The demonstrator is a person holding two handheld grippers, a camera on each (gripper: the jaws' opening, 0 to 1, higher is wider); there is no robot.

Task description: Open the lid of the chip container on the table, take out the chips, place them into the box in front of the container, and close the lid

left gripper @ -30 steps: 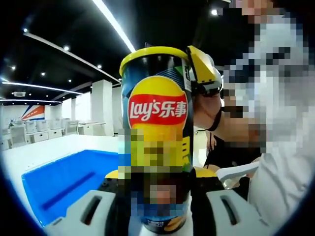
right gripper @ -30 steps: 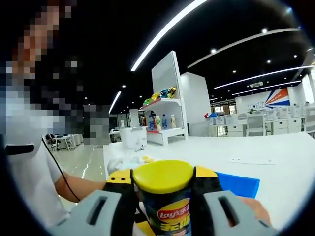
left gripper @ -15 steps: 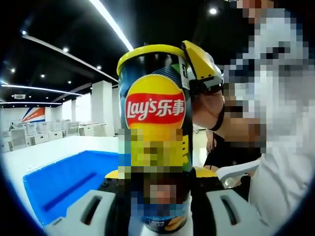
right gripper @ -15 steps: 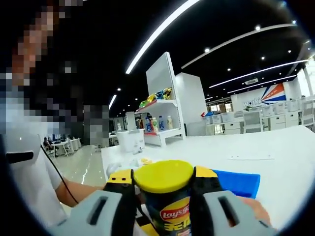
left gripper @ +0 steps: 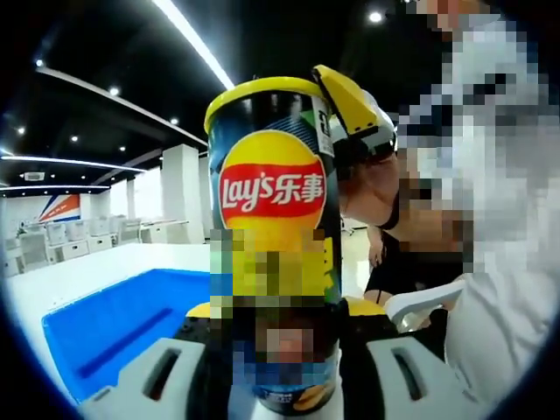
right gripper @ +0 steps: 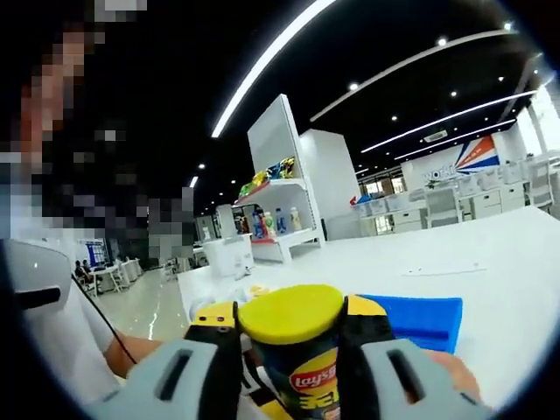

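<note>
The Lay's chip can (left gripper: 273,201) stands upright between the jaws of my left gripper (left gripper: 280,337), which is shut on its lower body. A yellow lid (left gripper: 262,87) caps the can. At the can's top right edge, my right gripper's yellow-padded finger (left gripper: 348,103) presses against the lid. In the right gripper view the yellow lid (right gripper: 291,312) sits squeezed between the two jaws of my right gripper (right gripper: 291,325), with the can's body (right gripper: 306,385) below it. The blue box (left gripper: 114,319) lies on the table left of the can, and the blue box (right gripper: 416,317) lies beyond the lid.
The white table (right gripper: 490,280) stretches far behind the box. A person's hand (right gripper: 455,372) and sleeve (left gripper: 420,302) are close to the can. Shelves with goods (right gripper: 280,223) and rows of desks (left gripper: 61,236) stand in the distance.
My right gripper's finger at the can's top has tipped up a little above the rim. Both views have shifted slightly; the can stays held and the lid stays on.
</note>
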